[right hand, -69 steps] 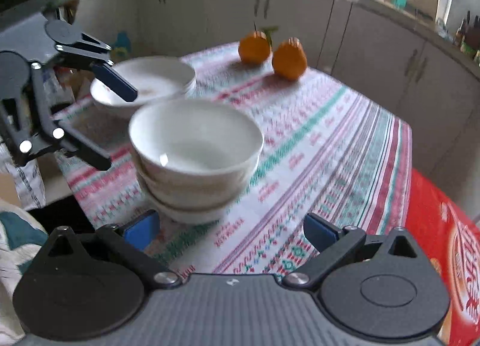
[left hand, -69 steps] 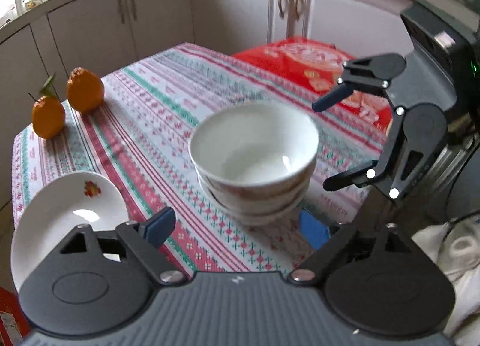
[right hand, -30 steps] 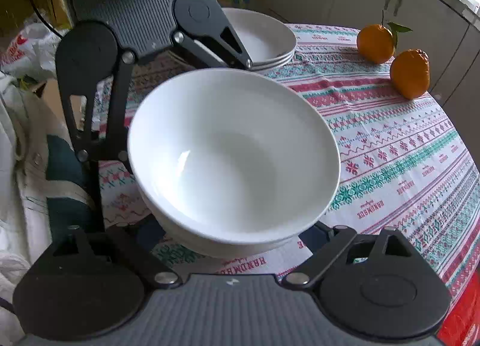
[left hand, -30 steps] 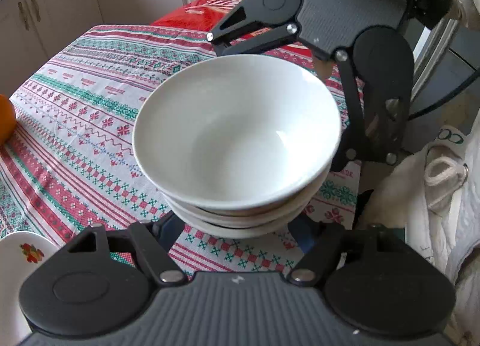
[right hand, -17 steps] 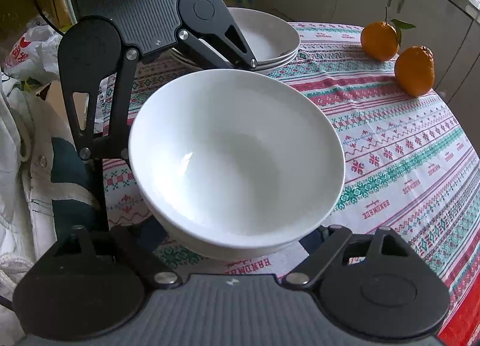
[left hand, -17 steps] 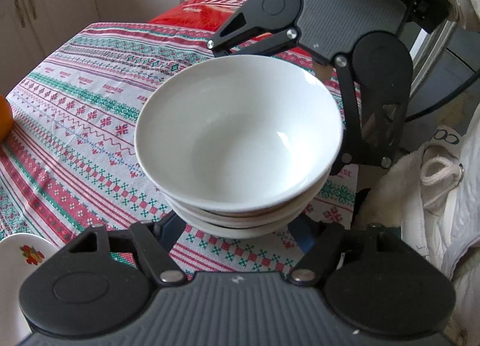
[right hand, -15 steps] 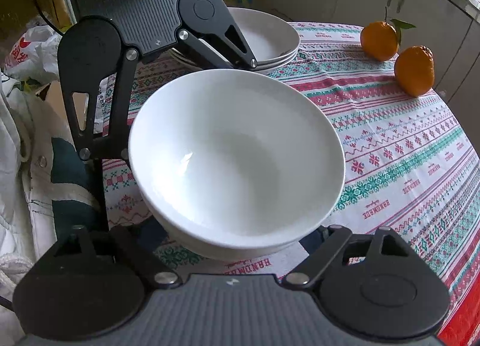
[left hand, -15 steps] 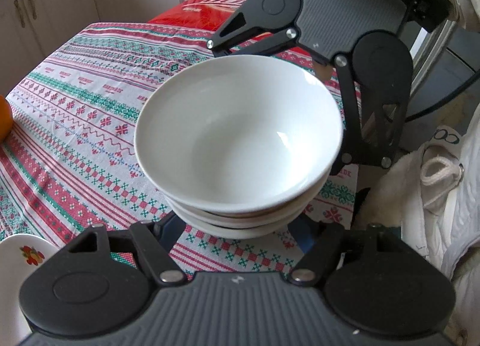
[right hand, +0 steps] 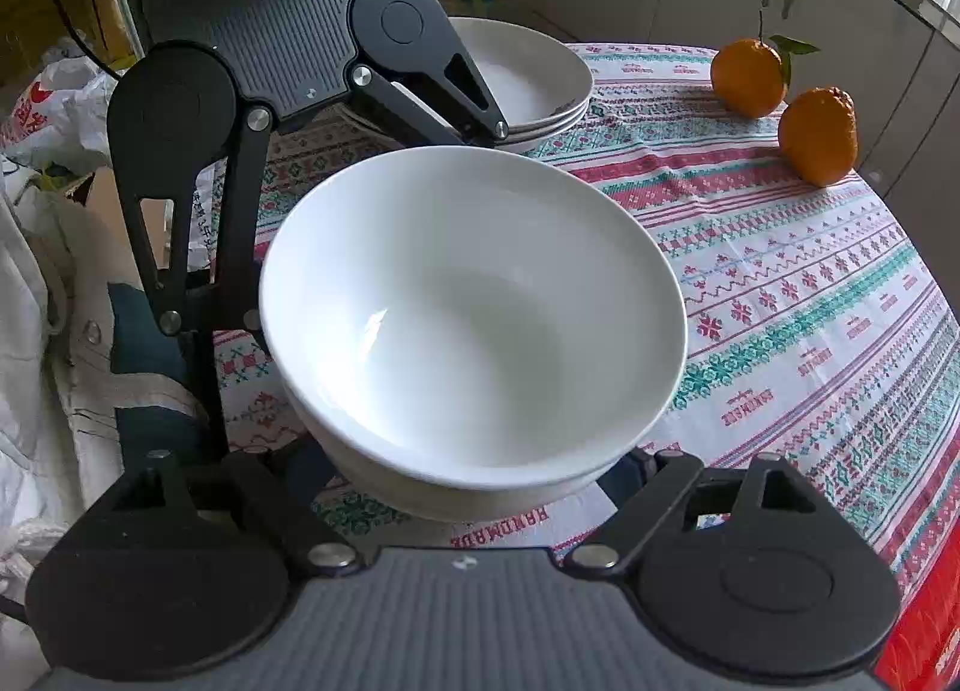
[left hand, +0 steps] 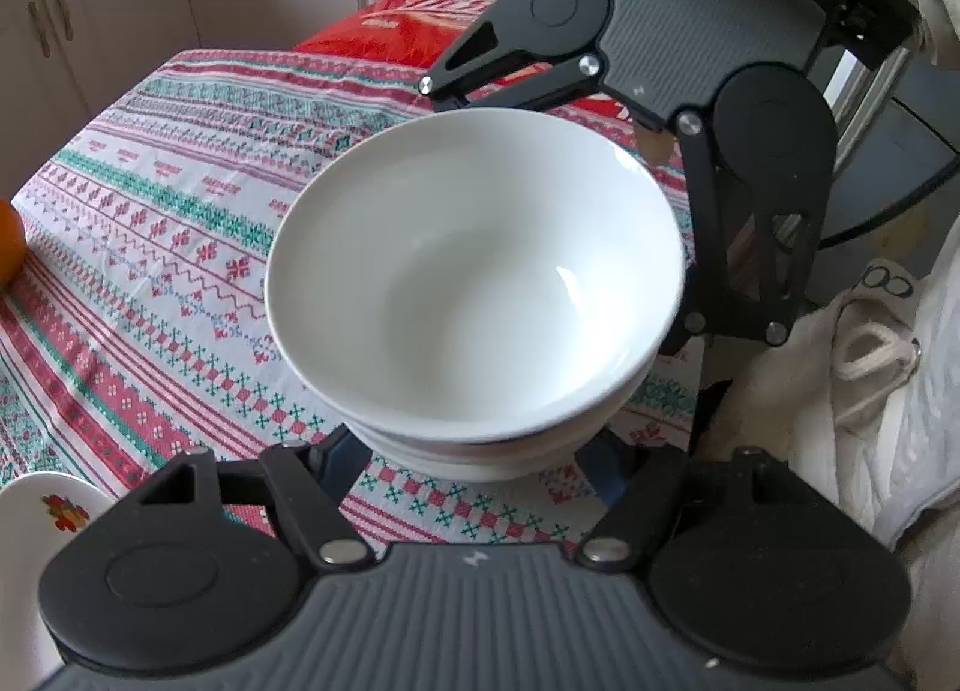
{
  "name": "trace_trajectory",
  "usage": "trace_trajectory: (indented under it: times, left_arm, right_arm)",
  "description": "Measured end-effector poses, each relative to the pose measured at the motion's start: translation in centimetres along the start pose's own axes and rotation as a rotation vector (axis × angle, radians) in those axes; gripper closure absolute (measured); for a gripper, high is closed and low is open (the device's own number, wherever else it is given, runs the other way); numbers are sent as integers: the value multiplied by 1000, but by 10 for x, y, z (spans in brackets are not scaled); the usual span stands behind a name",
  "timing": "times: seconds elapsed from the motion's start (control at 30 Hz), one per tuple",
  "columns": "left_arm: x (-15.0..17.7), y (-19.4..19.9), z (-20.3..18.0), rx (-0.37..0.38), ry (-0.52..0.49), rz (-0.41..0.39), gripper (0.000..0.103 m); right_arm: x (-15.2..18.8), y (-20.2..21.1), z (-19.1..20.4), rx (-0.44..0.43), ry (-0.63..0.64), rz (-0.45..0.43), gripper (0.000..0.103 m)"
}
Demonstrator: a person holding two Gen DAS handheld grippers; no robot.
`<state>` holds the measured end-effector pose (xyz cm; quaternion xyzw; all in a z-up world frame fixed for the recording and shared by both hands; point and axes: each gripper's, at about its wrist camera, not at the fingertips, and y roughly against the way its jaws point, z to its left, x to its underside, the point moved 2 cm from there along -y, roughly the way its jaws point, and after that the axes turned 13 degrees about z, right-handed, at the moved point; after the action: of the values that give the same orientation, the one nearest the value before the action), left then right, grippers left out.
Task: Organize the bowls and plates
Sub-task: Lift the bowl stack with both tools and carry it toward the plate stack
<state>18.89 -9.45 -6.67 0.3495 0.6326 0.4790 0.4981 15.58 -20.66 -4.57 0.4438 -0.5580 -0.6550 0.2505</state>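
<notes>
A stack of white bowls (left hand: 474,283) stands on the patterned tablecloth (left hand: 180,247), filling the middle of both views. My left gripper (left hand: 474,466) reaches in low from one side, its blue pads (left hand: 345,460) against the bottom bowl's sides. My right gripper (right hand: 465,475) comes in from the opposite side and is shut on the same stack (right hand: 468,319), with its fingers (right hand: 627,472) mostly hidden under the rims. Each gripper's black frame shows behind the stack in the other's view.
A second stack of white dishes (right hand: 534,73) sits behind the left gripper's frame. Two oranges (right hand: 819,136) lie at the far right. A flower-printed plate (left hand: 36,523), a red bag (left hand: 420,25), white cloth (left hand: 870,391) off the table's edge, cabinets beyond.
Since the earliest frames both grippers have closed in from opposite sides of the bowl stack. Over the last second the right jaws narrowed onto the stack; the left has not moved.
</notes>
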Motion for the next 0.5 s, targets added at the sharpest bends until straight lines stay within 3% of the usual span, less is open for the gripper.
trace_trajectory:
  times: [0.5]
  left_arm:
    - [17, 47, -3, -65, 33, -66, 30]
  right_arm:
    - [-33, 34, 14, 54, 79, -1, 12]
